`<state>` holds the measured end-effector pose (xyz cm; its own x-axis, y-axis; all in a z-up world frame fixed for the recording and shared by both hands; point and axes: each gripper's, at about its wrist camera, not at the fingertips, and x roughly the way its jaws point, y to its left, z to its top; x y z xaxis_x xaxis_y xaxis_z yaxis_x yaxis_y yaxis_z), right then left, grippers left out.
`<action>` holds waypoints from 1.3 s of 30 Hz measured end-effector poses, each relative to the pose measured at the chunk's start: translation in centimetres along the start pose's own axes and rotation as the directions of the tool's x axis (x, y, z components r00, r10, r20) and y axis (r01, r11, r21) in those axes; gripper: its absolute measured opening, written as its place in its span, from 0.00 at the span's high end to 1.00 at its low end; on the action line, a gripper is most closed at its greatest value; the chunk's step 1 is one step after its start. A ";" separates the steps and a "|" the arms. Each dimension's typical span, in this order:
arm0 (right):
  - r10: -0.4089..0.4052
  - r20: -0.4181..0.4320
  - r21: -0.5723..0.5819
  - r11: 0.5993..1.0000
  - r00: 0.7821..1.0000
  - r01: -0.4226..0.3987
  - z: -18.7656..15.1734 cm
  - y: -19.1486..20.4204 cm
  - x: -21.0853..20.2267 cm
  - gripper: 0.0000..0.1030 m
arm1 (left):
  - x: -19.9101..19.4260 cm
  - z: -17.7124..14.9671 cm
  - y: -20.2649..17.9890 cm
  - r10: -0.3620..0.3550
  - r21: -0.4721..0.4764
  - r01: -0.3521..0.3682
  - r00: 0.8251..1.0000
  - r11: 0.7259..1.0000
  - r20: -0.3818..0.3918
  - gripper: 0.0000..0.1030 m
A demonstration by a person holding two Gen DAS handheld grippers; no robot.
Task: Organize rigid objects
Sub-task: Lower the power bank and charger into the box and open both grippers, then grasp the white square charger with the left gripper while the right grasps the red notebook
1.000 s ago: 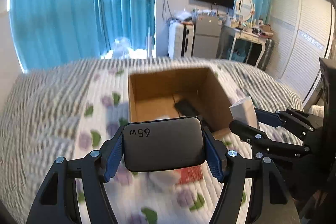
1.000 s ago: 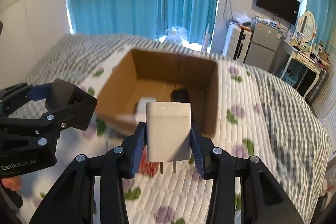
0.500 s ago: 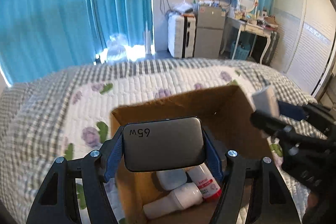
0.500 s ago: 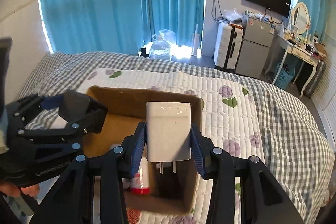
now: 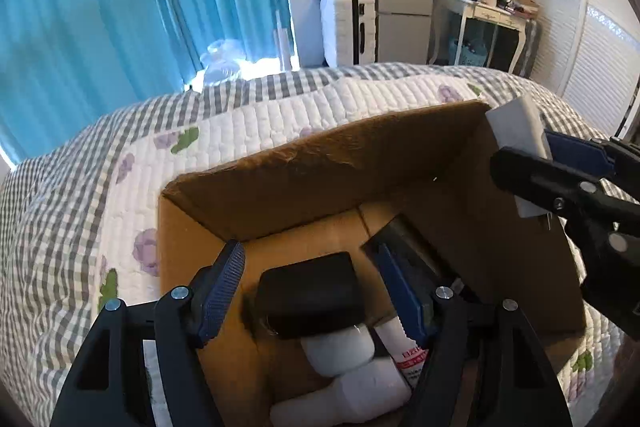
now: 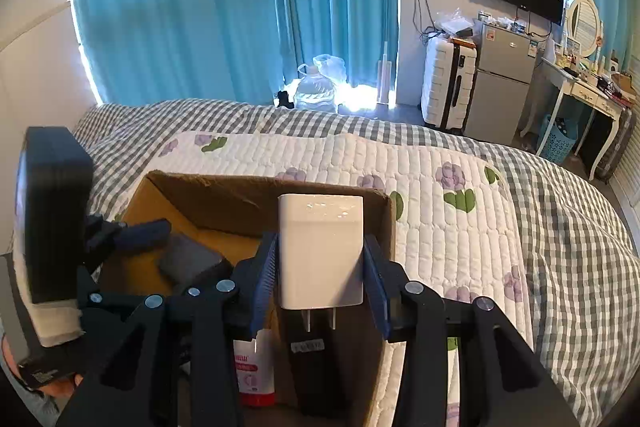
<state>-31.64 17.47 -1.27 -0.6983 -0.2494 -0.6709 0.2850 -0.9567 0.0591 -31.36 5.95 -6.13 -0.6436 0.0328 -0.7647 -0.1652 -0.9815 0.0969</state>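
Now both grippers hang over the box (image 5: 304, 167): the left gripper (image 5: 308, 287) is opening, its black charger (image 5: 310, 301) loose between the pads, while the right gripper (image 6: 320, 267) clamps a white charger (image 6: 320, 251) to drop in.

Left wrist view close above the cardboard box (image 5: 328, 171), angled steeply down into it, right wrist view near its right side, both facing the curtains (image 6: 224, 7), seemingly sharing box and bed (image 6: 500, 187)
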 end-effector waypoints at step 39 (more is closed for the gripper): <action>-0.172 -0.024 -0.035 0.985 0.985 0.171 -6.2 3.0 -8.5 0.21 | -12.7 -9.6 4.7 -0.003 -0.123 0.016 0.994 0.992 0.107 0.11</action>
<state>-20.80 17.68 0.02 -0.7211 -0.0773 -0.6885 0.1841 -0.9794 -0.0828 -16.77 -0.85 -2.06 -0.7196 0.0560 -0.6921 -0.0824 -0.9966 0.0050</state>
